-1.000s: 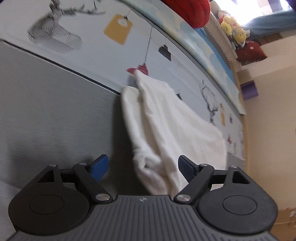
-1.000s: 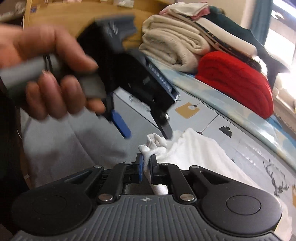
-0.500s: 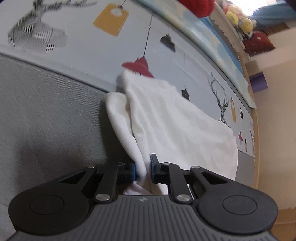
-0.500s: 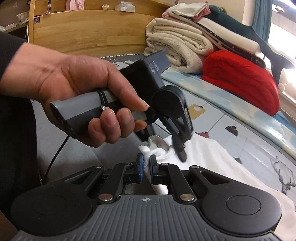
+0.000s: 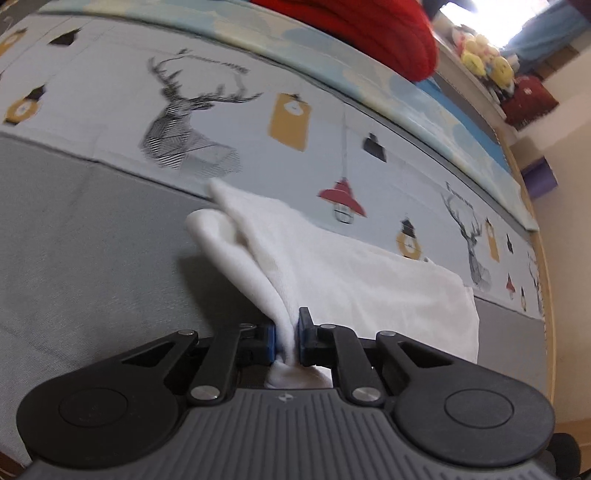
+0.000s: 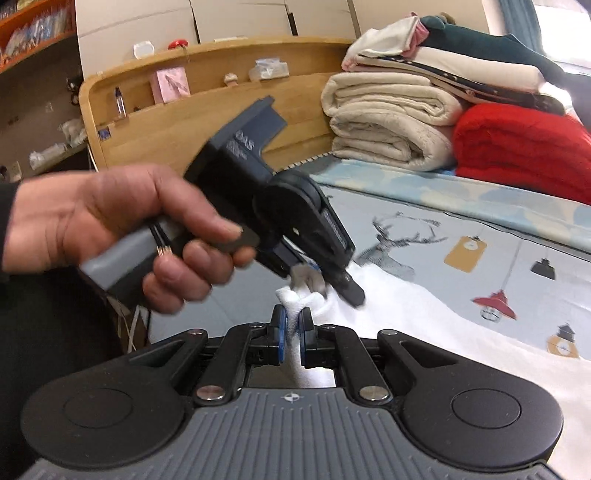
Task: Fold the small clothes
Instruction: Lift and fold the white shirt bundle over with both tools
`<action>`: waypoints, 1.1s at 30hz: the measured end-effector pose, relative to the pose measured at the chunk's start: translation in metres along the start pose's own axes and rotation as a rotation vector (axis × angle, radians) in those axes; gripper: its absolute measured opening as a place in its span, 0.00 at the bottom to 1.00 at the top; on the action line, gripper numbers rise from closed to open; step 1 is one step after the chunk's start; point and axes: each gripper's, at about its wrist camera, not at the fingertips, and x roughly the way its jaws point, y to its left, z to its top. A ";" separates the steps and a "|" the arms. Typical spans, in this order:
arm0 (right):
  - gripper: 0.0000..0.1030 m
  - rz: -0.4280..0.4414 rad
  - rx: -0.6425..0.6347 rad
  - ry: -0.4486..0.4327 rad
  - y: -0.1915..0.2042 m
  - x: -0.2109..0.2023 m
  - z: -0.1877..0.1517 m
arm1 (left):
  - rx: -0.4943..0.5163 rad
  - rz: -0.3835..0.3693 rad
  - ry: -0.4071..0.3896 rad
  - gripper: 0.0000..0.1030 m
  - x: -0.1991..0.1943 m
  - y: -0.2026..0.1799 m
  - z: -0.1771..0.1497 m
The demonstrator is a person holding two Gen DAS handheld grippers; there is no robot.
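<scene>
**Left wrist and right wrist views: both grippers clamped on one white garment**

Left wrist view: The left gripper (image 5: 287, 339) has its jaws drawn in tight on a bunched edge of the white garment (image 5: 332, 273). Cloth fills the narrow gap between the blue pads and bulges out beneath them. From the grip, the garment rises in a folded ridge and spreads away to the right over the patterned bed sheet (image 5: 207, 110), which carries deer and lamp prints. A grey cover (image 5: 74, 236) lies to the left of the garment. A red blanket (image 5: 354, 26) sits at the far edge of the bed.

Right wrist view: The right gripper (image 6: 291, 334) is closed on another bunched corner of the same garment (image 6: 424, 325). Just beyond it, a hand (image 6: 122, 229) holds the left gripper (image 6: 317, 275), which points downward and pinches cloth close beside the right gripper's hold. The garment extends to the right across the sheet (image 6: 480, 236). Folded blankets (image 6: 391, 118) are stacked against the wooden headboard (image 6: 207, 92).
</scene>
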 end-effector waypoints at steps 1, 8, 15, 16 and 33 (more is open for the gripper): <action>0.06 -0.013 -0.001 0.010 -0.001 -0.003 -0.003 | 0.012 -0.007 -0.001 0.12 0.002 -0.007 -0.001; 0.06 -0.148 0.045 0.040 -0.028 -0.050 -0.032 | 0.123 -0.073 0.011 0.11 0.034 -0.093 -0.014; 0.06 -0.338 0.153 0.058 -0.073 -0.121 -0.073 | 0.303 -0.205 0.028 0.12 0.069 -0.201 -0.047; 0.06 -0.367 0.166 0.059 -0.078 -0.131 -0.077 | 0.334 -0.240 0.029 0.13 0.072 -0.213 -0.052; 0.45 -0.435 0.804 0.029 -0.169 -0.186 -0.147 | 0.313 -0.186 0.040 0.35 0.059 -0.170 -0.044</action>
